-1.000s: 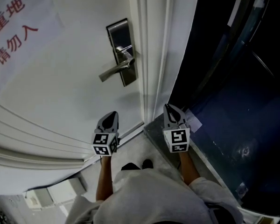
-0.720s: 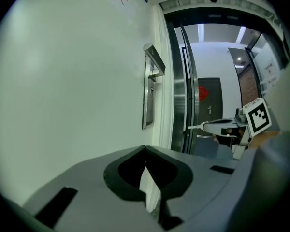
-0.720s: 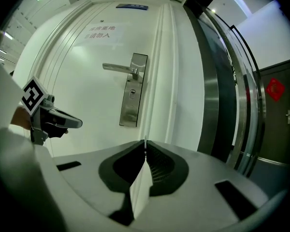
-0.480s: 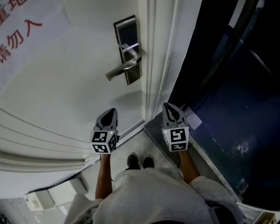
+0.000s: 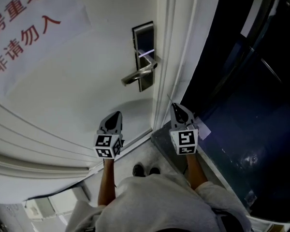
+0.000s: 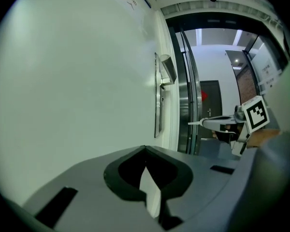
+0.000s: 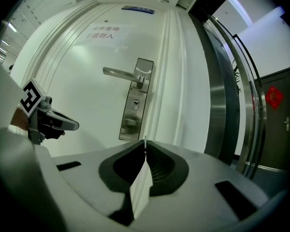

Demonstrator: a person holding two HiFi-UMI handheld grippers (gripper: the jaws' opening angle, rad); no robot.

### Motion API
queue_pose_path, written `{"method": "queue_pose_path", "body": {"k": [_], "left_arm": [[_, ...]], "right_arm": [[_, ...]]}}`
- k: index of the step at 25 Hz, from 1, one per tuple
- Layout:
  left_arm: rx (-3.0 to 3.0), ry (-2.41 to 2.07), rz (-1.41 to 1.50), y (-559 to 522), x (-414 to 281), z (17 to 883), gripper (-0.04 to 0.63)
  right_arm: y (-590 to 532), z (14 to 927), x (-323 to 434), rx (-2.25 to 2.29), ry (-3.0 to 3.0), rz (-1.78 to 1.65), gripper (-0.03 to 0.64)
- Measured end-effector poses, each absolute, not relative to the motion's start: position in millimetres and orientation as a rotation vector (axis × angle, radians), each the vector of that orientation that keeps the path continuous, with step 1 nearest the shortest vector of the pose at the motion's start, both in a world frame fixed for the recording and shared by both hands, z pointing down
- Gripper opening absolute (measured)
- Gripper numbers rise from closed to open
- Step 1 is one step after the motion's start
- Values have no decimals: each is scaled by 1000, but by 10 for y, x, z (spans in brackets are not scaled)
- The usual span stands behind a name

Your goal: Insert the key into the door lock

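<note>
The steel lock plate (image 5: 144,57) with its lever handle (image 5: 139,75) sits on the white door (image 5: 77,95). In the right gripper view the plate (image 7: 134,98) is straight ahead, with the keyhole (image 7: 135,102) below the handle (image 7: 122,73). My right gripper (image 5: 175,108) is shut on a thin key (image 7: 145,143), whose tip pokes out past the jaws, short of the lock. The key also shows in the left gripper view (image 6: 195,123). My left gripper (image 5: 118,115) hangs left of the lock, jaws together with nothing in them.
A paper sign with red characters (image 5: 24,33) hangs on the door at upper left. The white door frame (image 5: 171,57) runs just right of the lock. Dark glass and steel framing (image 5: 246,81) fill the right side. The person's shoes (image 5: 145,169) stand below.
The lock plate has shifted to the right in the head view, nearer the right gripper. Both grippers have edged forward toward the door, their jaws unchanged.
</note>
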State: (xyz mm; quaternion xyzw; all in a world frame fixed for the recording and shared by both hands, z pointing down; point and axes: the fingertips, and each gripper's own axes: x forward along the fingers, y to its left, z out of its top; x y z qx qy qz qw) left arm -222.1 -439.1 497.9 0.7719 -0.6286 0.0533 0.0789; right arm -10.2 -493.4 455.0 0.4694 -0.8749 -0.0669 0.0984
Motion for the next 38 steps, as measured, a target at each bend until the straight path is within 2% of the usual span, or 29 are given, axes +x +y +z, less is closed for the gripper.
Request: {"method": "queue_pose_path", "body": {"k": [21, 38], "left_arm": [[2182, -2074, 96, -4059, -2839, 4776, 17], [2238, -1997, 96, -4186, -2698, 4836, 17]], "right_arm": [[-5125, 3834, -829, 1212, -2692, -560, 29], [-5175, 3842, -1014, 932, -2009, -1452, 29]]}}
